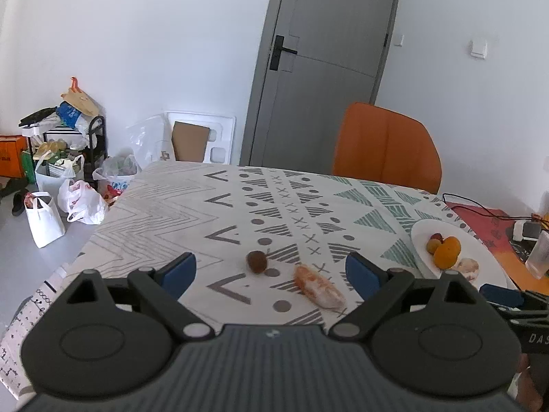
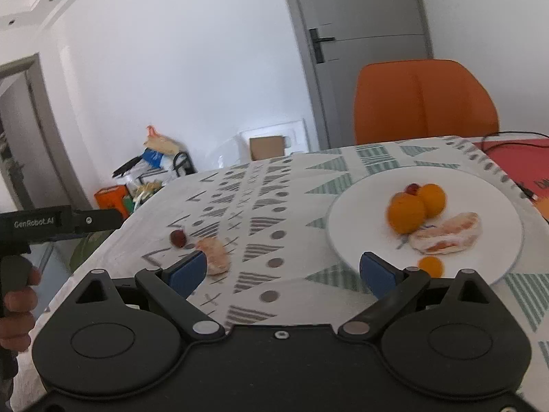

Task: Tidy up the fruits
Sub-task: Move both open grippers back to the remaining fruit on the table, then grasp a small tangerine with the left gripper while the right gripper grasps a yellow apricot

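**Two fruits left off the plate**

The left gripper (image 1: 271, 271) stood wide open and empty, framing a small brown fruit (image 1: 257, 261) and a peeled citrus piece (image 1: 319, 286) on the patterned tablecloth (image 1: 164, 213). The right gripper (image 2: 283, 271) was likewise spread, holding nothing. The white plate (image 2: 357, 233), off to the right, already held oranges (image 2: 406, 213), probably the gathering spot.

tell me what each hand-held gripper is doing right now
left hand-held gripper: open, holding nothing
right hand-held gripper: open, holding nothing
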`<state>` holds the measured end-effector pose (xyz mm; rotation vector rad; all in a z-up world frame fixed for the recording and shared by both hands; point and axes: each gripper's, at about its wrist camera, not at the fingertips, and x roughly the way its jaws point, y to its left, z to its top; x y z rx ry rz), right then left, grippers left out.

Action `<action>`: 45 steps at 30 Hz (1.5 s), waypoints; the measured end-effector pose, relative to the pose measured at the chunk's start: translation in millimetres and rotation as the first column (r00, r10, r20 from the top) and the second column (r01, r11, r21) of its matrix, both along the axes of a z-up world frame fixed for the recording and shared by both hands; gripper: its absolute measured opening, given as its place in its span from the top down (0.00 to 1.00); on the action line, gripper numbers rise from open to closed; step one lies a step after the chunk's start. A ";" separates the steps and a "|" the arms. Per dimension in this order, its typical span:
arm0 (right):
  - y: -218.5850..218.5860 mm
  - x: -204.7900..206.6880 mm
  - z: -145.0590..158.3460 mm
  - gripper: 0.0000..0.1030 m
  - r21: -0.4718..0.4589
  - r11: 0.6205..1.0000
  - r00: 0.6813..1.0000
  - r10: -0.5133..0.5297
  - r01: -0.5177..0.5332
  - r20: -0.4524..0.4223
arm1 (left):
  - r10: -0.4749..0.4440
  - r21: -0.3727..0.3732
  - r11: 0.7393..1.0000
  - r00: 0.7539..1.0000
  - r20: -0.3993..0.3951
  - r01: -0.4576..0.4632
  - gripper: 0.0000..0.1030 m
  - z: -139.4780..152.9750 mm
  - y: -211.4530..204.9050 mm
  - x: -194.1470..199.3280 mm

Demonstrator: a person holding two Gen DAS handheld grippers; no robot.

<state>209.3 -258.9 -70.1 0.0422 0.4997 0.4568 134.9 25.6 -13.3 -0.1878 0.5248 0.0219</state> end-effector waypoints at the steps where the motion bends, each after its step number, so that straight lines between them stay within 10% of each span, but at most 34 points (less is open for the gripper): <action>1: 2.9 -0.9 0.0 0.06 0.003 1.000 1.000 0.019 -0.019 -0.004 | 0.014 0.003 1.000 1.000 -0.004 -0.014 0.10 -1.3 3.6 -1.6; 22: 94.1 0.7 -33.7 0.37 -0.078 0.961 0.956 0.253 -0.267 -0.150 | 0.045 -0.062 0.997 0.998 -0.035 -0.047 0.16 -21.0 56.3 -23.1; 24: 103.2 3.3 -43.5 0.75 -0.116 0.951 0.948 0.262 -0.285 -0.180 | 0.053 -0.058 0.997 0.998 -0.045 -0.056 0.16 -21.7 58.4 -23.4; 45: 37.7 9.0 -31.7 0.76 -0.087 0.990 0.989 0.103 -0.113 -0.110 | -0.109 -0.020 0.994 0.989 -0.096 0.108 0.30 -38.3 -7.9 0.7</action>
